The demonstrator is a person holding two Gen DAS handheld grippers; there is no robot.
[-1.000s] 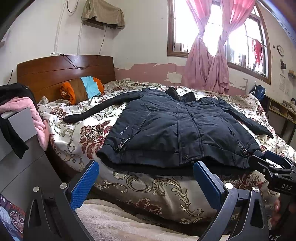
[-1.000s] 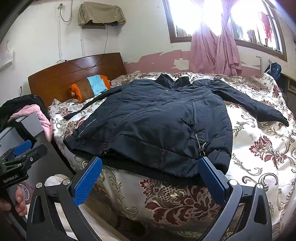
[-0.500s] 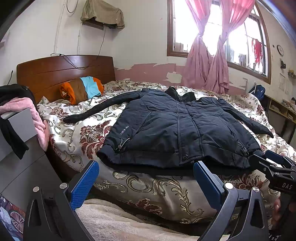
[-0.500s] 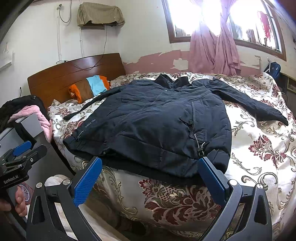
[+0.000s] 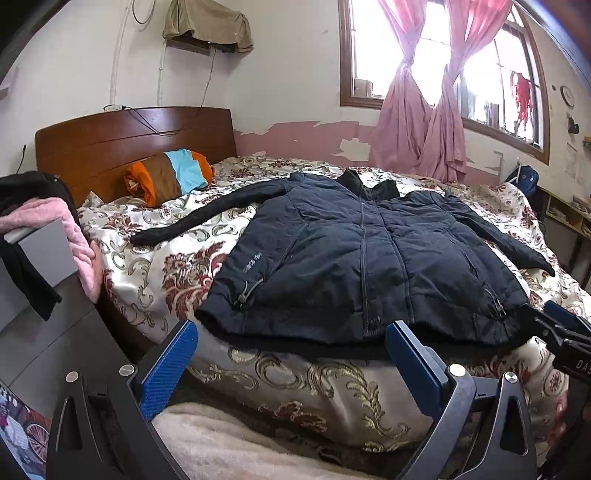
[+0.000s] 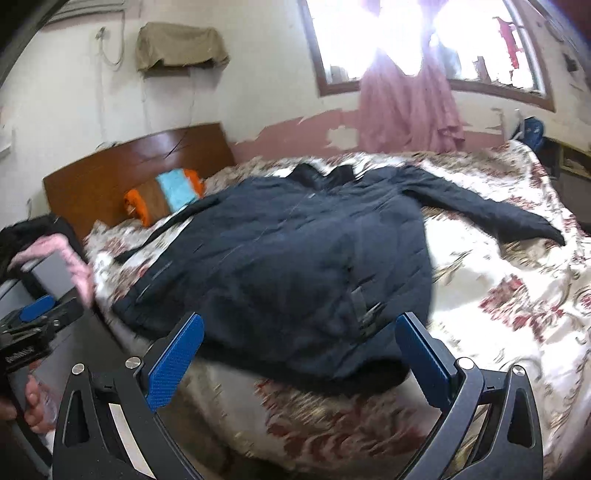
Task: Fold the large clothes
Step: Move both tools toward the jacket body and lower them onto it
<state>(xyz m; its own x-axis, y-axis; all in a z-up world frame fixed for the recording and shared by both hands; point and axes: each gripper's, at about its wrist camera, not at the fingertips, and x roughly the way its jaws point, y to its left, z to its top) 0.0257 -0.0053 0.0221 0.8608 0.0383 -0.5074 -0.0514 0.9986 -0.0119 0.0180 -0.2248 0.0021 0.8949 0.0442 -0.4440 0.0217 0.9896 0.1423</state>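
Both jaws wide apart, empty, dark jacket flat on bed

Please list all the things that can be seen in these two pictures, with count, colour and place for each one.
jacket: 1, dark navy, spread flat on the bed, sleeves out
bed: 1, floral cream and red cover, brown headboard
pillow: 1, orange, brown and blue stripes, at the headboard
clothes pile: pink and black, on a grey unit left of the bed
curtains: 2, pink, tied at the window
cloth: 1, khaki, over a wall shelf
bag: 1, blue, far right
left gripper: blue pads, open, before the hem
right gripper: blue pads, open, at the hem
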